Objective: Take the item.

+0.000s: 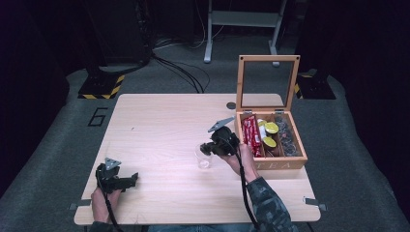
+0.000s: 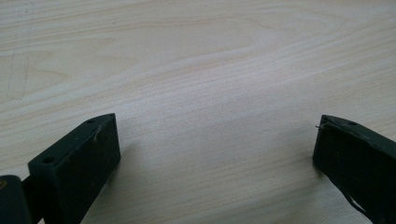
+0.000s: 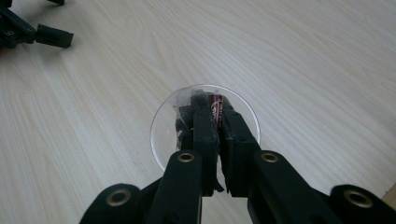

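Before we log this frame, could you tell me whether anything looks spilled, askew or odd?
Nothing stands out. The clear cup stands upright on the table, the right gripper holds a red packet over its mouth, and the tea box sits open with its contents inside.

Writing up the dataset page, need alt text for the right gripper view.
Seen along its own black jaws, the right gripper pinches a dark red packet over the mouth of a clear plastic cup standing on a light wooden table. The jaws are closed on the packet. The other gripper lies at the top left corner.
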`<state>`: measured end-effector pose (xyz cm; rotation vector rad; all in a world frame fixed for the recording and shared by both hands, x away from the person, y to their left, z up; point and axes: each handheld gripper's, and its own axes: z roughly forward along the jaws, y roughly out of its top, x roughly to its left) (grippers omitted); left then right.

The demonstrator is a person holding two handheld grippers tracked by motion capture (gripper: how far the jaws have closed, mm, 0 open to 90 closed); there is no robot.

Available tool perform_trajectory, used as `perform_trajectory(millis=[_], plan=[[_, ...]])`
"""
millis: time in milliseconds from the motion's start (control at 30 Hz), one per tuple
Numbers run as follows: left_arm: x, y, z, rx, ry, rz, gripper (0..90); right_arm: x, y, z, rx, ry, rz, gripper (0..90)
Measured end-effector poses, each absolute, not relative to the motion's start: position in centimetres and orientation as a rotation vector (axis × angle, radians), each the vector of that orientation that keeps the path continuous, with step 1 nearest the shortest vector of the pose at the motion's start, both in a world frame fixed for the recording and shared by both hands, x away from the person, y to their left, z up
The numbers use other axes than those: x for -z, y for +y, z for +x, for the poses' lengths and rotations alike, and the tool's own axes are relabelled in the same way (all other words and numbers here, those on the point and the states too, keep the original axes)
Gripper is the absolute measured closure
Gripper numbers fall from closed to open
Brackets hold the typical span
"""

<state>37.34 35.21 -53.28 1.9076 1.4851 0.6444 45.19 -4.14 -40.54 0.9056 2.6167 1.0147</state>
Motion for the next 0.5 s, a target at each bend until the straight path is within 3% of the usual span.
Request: perform_trajectory(millis=[333, 500], plan=[[53.3, 35.2, 37.3, -0.644, 1.485, 1.908, 0.6, 42.0, -3.6, 45.4, -0.976, 2.624, 0.908, 85.0], [53.3, 35.2, 37.3, -0.644, 1.485, 1.908, 0.6, 42.3, -3.4, 45.3, -0.998, 2.625, 0.902, 69.5]])
